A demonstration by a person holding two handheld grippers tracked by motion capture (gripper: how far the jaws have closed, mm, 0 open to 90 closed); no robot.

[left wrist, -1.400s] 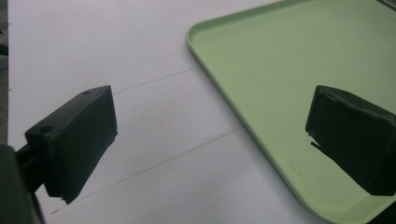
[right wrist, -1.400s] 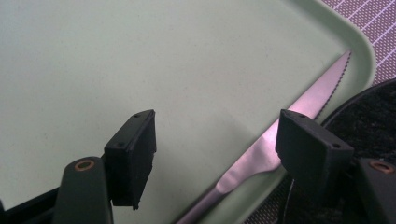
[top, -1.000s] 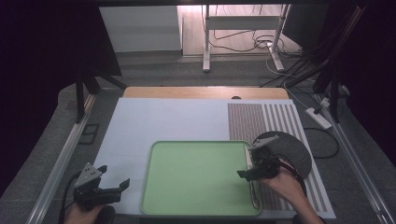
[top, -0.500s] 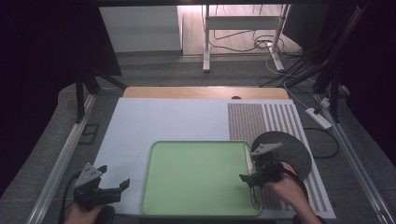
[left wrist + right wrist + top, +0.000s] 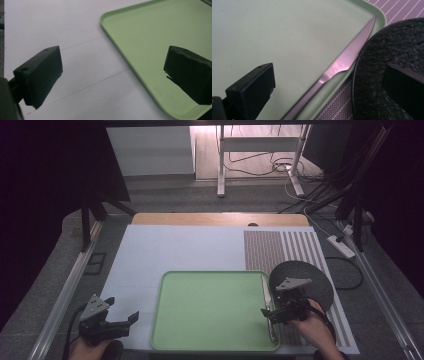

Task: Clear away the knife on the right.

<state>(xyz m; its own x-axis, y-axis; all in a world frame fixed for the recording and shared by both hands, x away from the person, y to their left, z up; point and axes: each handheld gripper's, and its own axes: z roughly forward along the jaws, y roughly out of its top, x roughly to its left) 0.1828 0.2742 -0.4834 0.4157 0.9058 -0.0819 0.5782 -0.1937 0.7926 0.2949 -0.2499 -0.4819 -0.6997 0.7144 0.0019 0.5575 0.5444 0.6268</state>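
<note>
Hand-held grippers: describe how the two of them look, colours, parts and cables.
Both are black. The left hand-held gripper and the right hand-held gripper each carry a grey three-cornered plate on top. Their jaws are blocky and matte black with small holes near the ends. A dark cable trails from the left one. No sleeves can be made out.

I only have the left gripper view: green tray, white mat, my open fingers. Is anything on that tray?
Observer: Yes, a knife lies along the right rim of the tray.
Operator: What's beyond that rim?
Observer: A dark round plate on a striped mat, close beside the knife.
Operator: Where's the right gripper?
Observer: The right gripper is over the knife, fingers open on either side of it.
</note>
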